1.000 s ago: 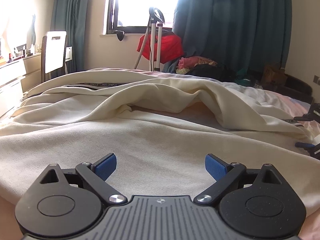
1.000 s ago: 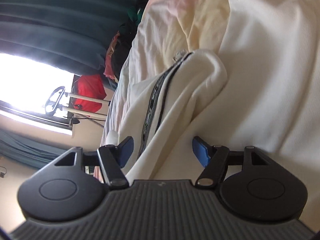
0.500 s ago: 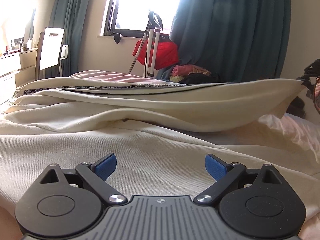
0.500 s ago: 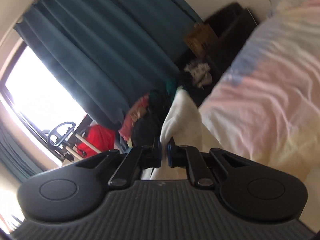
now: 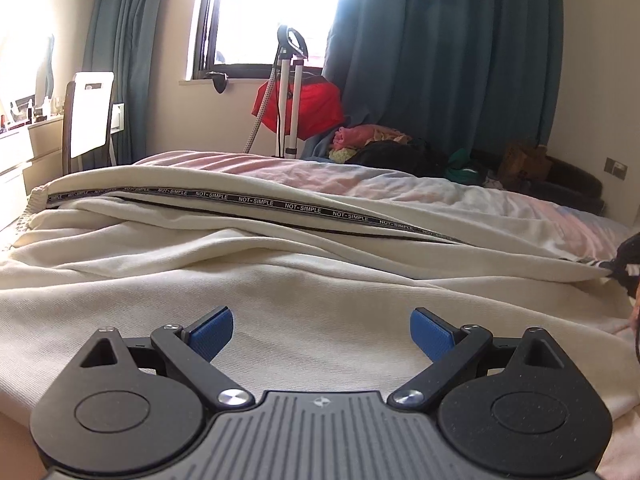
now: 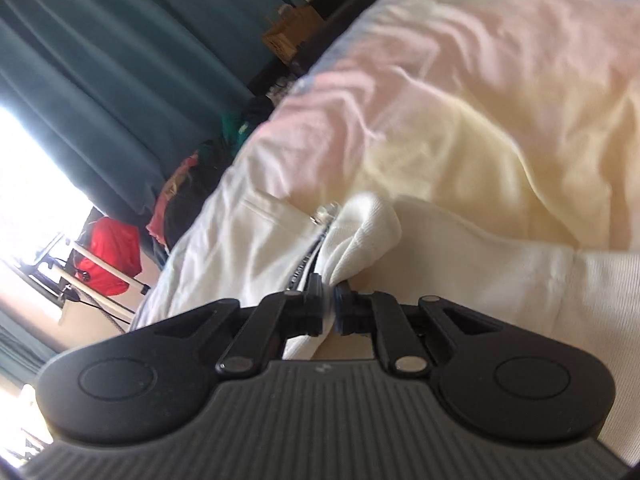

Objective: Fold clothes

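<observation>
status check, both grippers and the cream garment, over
Right gripper shut on cream garment at its zipper edge. Left gripper open, over the fabric, holding nothing. Garment spread on the bed, one edge folded over; nothing in the way.

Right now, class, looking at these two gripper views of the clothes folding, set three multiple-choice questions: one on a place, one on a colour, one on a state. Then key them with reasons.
1. Where does the cream garment lie?
A. on the bed
B. on the white chair
C. on the windowsill

2. What colour is the bag under the window?
A. yellow
B. red
C. white

3. How do the two grippers stand?
A. both open
B. left shut, right open
C. left open, right shut on the garment

Answers:
1. A, the cloth is spread over the bed, with the pink sheet beyond it.
2. B, it shows bright red behind the white poles.
3. C, the left gripper has its blue pads wide apart over the cloth, while the right gripper pinches a cream fold by the zip.
</observation>
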Demonstrator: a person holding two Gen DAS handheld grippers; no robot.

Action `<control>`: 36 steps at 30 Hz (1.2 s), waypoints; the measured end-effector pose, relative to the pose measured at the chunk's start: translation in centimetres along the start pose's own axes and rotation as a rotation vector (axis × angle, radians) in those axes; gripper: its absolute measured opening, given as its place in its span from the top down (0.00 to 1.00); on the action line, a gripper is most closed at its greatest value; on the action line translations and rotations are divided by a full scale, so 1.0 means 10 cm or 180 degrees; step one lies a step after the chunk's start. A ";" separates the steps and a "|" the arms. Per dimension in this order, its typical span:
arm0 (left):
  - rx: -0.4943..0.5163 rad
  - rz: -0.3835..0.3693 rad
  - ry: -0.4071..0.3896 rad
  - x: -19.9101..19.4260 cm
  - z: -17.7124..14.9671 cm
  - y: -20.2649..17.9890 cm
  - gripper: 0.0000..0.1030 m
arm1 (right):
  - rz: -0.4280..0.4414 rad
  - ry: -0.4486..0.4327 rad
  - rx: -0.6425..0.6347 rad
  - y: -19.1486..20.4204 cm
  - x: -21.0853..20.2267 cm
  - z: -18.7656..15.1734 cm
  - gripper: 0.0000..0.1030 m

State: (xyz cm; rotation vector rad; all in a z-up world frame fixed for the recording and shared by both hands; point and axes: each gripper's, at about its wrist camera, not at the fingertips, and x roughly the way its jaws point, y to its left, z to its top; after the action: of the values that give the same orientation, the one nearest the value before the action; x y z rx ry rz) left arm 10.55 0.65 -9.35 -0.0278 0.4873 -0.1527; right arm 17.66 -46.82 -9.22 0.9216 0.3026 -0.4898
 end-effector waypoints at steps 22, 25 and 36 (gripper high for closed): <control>0.0265 -0.0006 0.0112 0.13 -0.03 -0.19 0.06 | -0.0435 -0.0027 -0.0401 -0.12 0.15 0.06 0.49; 0.0313 0.0002 0.0061 0.10 -0.01 -0.21 0.06 | -0.0274 0.0067 -0.0931 0.11 -0.08 -0.04 0.14; 0.0571 -0.0031 -0.0121 -0.29 -0.04 -0.31 0.06 | 0.0455 0.0332 -0.2297 0.98 -1.63 -0.80 0.15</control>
State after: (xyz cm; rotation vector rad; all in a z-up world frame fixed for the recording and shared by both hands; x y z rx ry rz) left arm 7.41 -1.96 -8.13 0.1422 0.4340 -0.2047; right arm 8.57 -30.88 0.23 0.2606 0.4646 -0.1709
